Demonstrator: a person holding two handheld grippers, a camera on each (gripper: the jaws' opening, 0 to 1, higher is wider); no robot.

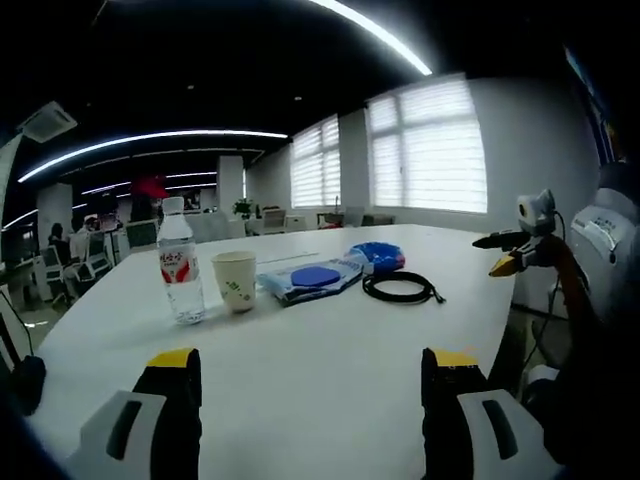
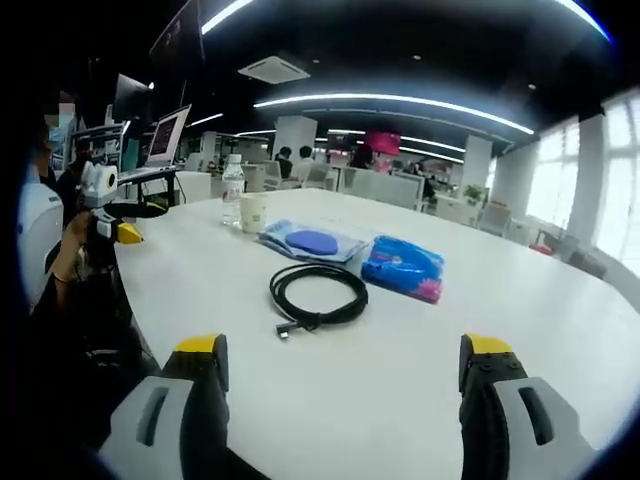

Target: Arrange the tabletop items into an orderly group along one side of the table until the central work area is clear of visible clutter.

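With both the left gripper [image 1: 310,385] and right gripper [image 2: 340,375] gaping wide and empty, I'd pinch that floppy coiled black cable [image 2: 318,294] across its bundled loops (it looks light but apt to spring loose).

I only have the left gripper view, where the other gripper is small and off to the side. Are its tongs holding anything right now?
Observer: No. The right tongs stand open, with only the white table between them.
Operator: What lies nearest in front of them?
Observer: The coiled black cable. Its plug end lies on the side toward the right tongs.
Operator: And beside that?
Observer: A shiny blue plastic packet, with a pink edge on the side facing the tongs.
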